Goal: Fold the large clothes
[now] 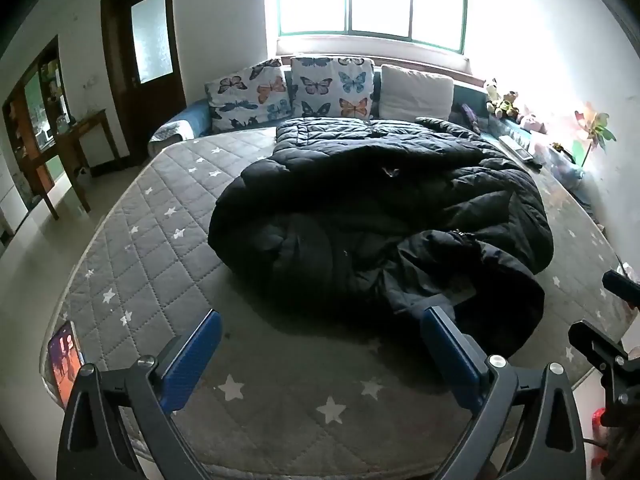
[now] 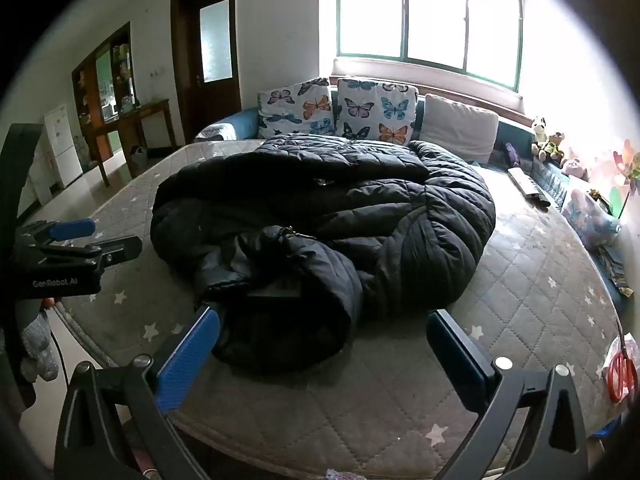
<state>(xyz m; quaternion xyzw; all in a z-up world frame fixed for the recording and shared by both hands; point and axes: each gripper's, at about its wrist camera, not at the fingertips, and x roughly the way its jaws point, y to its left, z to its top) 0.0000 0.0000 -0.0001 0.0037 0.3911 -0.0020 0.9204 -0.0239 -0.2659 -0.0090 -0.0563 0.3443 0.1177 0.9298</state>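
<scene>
A large black puffer coat [image 1: 380, 216] lies crumpled in a heap on the grey star-patterned mattress [image 1: 160, 240]. It also shows in the right wrist view [image 2: 328, 216], with its hood end nearest me. My left gripper [image 1: 320, 344] is open and empty, held above the mattress just short of the coat's near edge. My right gripper [image 2: 324, 344] is open and empty, its left finger [image 2: 192, 352] close beside the hood. The left gripper also shows at the left edge of the right wrist view [image 2: 76, 240].
Butterfly pillows [image 1: 292, 92] and a white pillow [image 1: 416, 92] line the head of the bed under a bright window. Plush toys [image 1: 504, 102] and clutter sit along the right wall. A phone [image 1: 64, 356] lies at the mattress's near left corner. Red scissors [image 2: 622, 374] lie at the right.
</scene>
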